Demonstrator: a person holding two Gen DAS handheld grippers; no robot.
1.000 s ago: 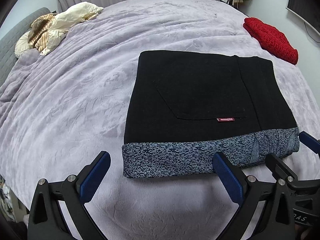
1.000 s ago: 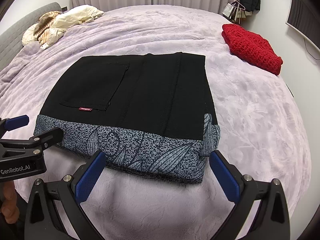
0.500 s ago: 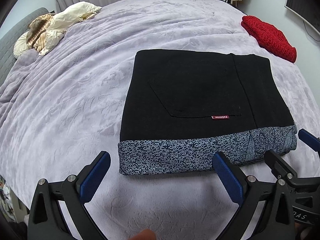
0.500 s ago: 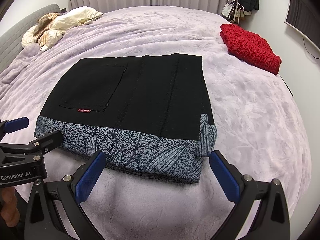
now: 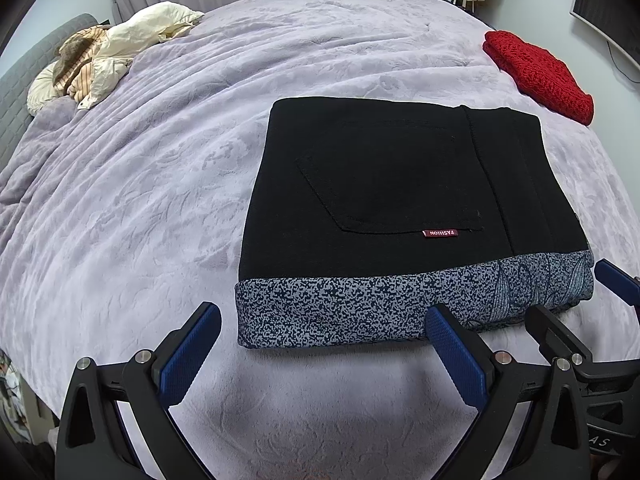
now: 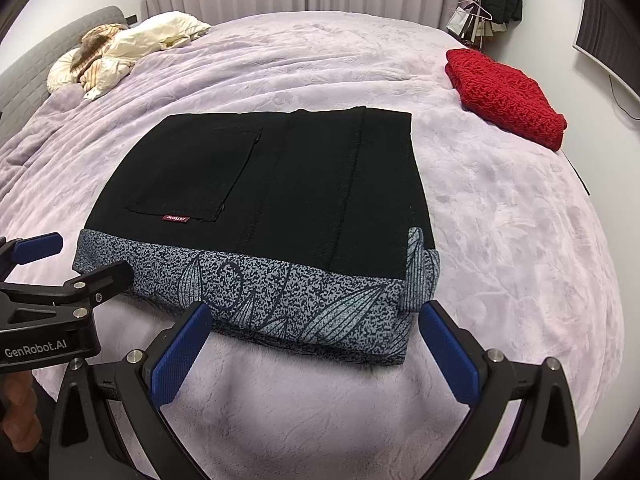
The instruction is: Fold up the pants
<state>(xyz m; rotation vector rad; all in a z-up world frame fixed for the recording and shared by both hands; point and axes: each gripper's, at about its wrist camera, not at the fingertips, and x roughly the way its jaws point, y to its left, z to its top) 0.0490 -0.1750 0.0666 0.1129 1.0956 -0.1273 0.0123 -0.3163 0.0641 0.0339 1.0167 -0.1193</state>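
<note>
The black pants (image 5: 400,184) lie folded into a flat rectangle on the lilac bedspread (image 5: 132,208), with a grey patterned band along the near edge and a red label on the pocket. They also show in the right wrist view (image 6: 272,192). My left gripper (image 5: 320,332) is open and empty, just short of the band's left end. My right gripper (image 6: 312,328) is open and empty, just short of the band's right end. Each gripper shows at the edge of the other's view, the right one (image 5: 576,304) and the left one (image 6: 72,264).
A folded red knit (image 6: 504,96) lies at the bed's far right edge. A heap of cream and striped bedding (image 6: 120,52) lies at the far left by the grey headboard. Curtains and hanging clothes stand behind the bed.
Both grippers have drawn back slightly from the folded pants. The pants lie still, and both stay open.
</note>
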